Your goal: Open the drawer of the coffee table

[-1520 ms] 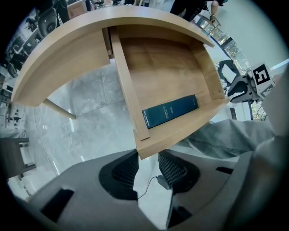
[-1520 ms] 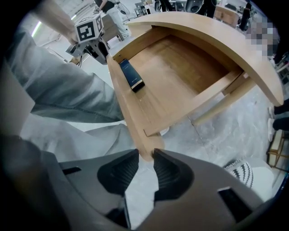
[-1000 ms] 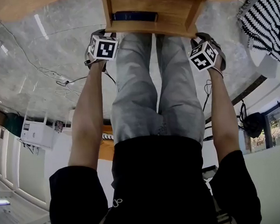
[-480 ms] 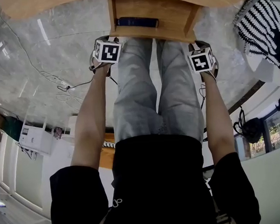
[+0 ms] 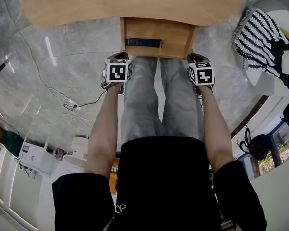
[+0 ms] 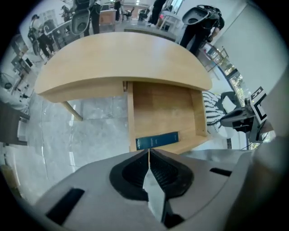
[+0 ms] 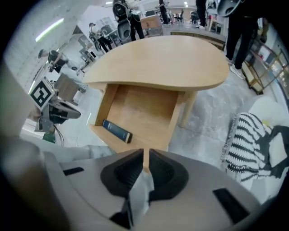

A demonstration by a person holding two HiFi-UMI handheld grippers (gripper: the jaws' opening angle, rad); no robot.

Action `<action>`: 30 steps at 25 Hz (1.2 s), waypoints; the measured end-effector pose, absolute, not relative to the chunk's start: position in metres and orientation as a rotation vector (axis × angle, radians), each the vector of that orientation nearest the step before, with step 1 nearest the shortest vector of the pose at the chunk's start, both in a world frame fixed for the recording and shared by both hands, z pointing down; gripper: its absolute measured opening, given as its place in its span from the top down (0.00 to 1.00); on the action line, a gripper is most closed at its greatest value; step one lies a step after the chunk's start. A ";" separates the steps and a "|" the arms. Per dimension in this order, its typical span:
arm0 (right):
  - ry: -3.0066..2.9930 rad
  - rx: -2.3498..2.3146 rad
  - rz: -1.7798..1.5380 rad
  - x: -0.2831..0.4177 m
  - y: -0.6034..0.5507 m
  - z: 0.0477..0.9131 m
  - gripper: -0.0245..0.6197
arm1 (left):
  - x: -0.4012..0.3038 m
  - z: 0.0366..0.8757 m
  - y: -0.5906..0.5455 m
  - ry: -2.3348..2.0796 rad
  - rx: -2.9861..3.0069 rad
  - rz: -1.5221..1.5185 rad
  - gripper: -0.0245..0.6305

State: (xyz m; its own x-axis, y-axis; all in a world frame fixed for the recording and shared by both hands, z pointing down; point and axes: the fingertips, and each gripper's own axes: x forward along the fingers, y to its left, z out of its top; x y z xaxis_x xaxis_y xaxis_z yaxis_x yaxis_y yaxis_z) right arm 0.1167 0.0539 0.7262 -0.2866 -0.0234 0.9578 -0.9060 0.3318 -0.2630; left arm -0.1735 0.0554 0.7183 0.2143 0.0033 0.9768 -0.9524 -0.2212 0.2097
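No readable text. Dark blue book [image 6: 157, 140] in drawer [image 6: 162, 108], frame centre: pale spine print, too small to read. Left marker cube [image 5: 117, 71] and right marker cube [image 5: 201, 74]: patterns only.

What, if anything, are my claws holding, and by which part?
Nothing. The left claw is shut, empty; the right claw has just been closing, a slim gap left, nothing between its jaws.

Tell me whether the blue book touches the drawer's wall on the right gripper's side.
Apart. The left gripper view shows bare drawer floor between the book and that wall.
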 end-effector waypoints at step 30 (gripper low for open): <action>-2.282 1.428 1.135 0.084 -0.178 0.393 0.94 | -0.074 0.348 -0.197 -1.327 2.028 0.361 0.95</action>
State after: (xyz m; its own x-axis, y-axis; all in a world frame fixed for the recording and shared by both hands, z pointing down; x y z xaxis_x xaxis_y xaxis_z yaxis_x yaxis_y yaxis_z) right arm 0.0839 -0.1780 0.3935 -0.5042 -0.6694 0.5456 -0.8389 0.2299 -0.4933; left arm -0.0739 -0.1970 0.3481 0.4424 -0.6998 0.5609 -0.8874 -0.2515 0.3863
